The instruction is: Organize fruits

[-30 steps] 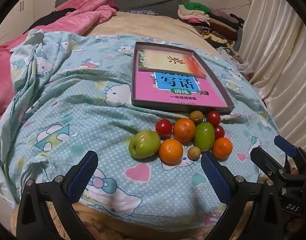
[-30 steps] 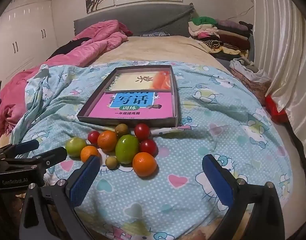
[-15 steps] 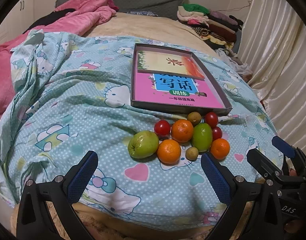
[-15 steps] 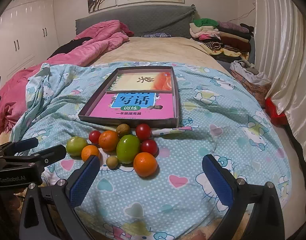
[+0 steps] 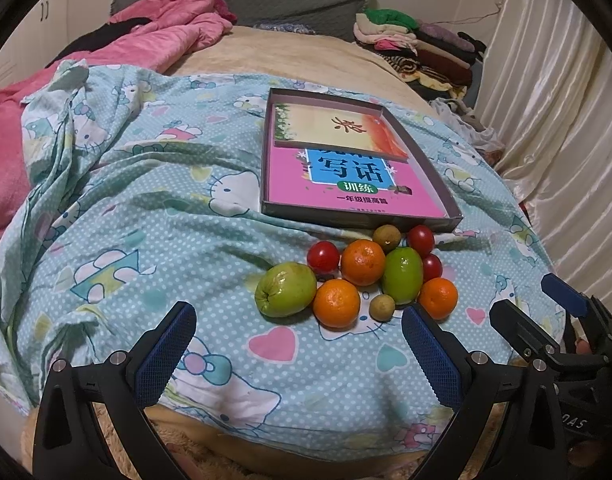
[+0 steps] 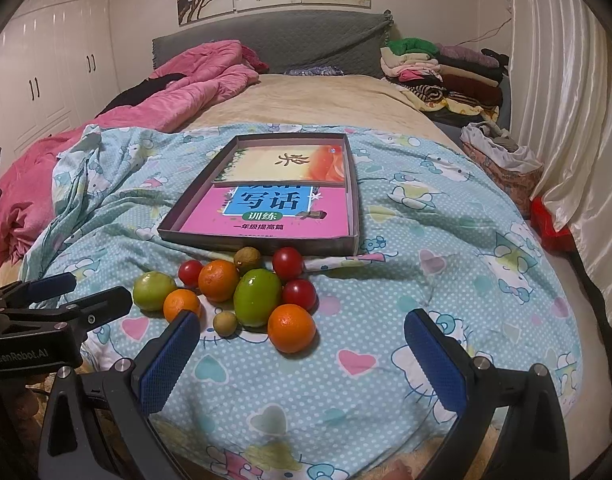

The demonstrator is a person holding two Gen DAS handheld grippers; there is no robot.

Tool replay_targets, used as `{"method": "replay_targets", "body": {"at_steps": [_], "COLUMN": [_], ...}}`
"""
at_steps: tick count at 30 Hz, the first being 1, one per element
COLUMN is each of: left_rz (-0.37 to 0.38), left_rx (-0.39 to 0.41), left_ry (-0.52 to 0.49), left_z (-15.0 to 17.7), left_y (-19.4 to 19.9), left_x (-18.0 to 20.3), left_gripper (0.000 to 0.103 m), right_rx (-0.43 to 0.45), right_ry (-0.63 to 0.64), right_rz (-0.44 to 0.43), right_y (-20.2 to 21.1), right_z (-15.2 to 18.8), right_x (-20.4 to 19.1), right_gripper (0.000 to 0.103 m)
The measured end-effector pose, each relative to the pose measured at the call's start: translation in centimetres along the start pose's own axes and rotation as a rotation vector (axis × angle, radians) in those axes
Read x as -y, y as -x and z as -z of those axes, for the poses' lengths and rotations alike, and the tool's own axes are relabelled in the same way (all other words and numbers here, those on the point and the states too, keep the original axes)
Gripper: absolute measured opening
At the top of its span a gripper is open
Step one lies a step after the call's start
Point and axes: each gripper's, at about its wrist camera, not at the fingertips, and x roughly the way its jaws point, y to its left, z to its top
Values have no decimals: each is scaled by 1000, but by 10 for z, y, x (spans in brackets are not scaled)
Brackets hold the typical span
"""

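A cluster of fruit lies on the blue Hello Kitty sheet: a green apple [image 5: 285, 294], oranges [image 5: 337, 303], a green oval fruit [image 6: 257, 297], red tomatoes [image 6: 287, 263] and small brown fruits [image 6: 225, 323]. Behind them sits a shallow box tray [image 5: 348, 218] with books inside; in the right wrist view its front wall [image 6: 266, 241] faces me. My left gripper [image 5: 296, 354] is open and empty, just before the fruit. My right gripper [image 6: 302, 360] is open and empty, near the closest orange [image 6: 291, 328].
A pink quilt [image 6: 194, 80] lies at the far left of the bed. Folded clothes [image 6: 442, 68] are stacked at the far right by the headboard. Curtains [image 6: 566, 100] hang on the right. The bed's near edge is right under both grippers.
Both grippers have drawn back slightly and the views have shifted a little. The fruit and the box have not moved.
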Motion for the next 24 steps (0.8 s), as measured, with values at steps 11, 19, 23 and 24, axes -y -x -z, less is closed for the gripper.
{"method": "replay_targets", "body": {"at_steps": [11,19,23,24], "left_rz": [5,4,3,5], "left_rx": [0,-1,0,1], "left_ry": [-4,-4,-6,-6], "left_z": [0,0,0,0], "left_y": [2,2,2,2], "left_x": [-1,-2,-2,-2], "left_gripper": [103,103,103,103], "right_rx": [-7,-8,-8,-8], "right_ry": [9,8,8,9], "right_rz": [-1,0,0,-1], "right_y": [-2,-3,-3,-3], "right_z": [1,0,1,1], "right_x": [0,-2,-2,-2], "right_gripper": [103,103,103,103]}}
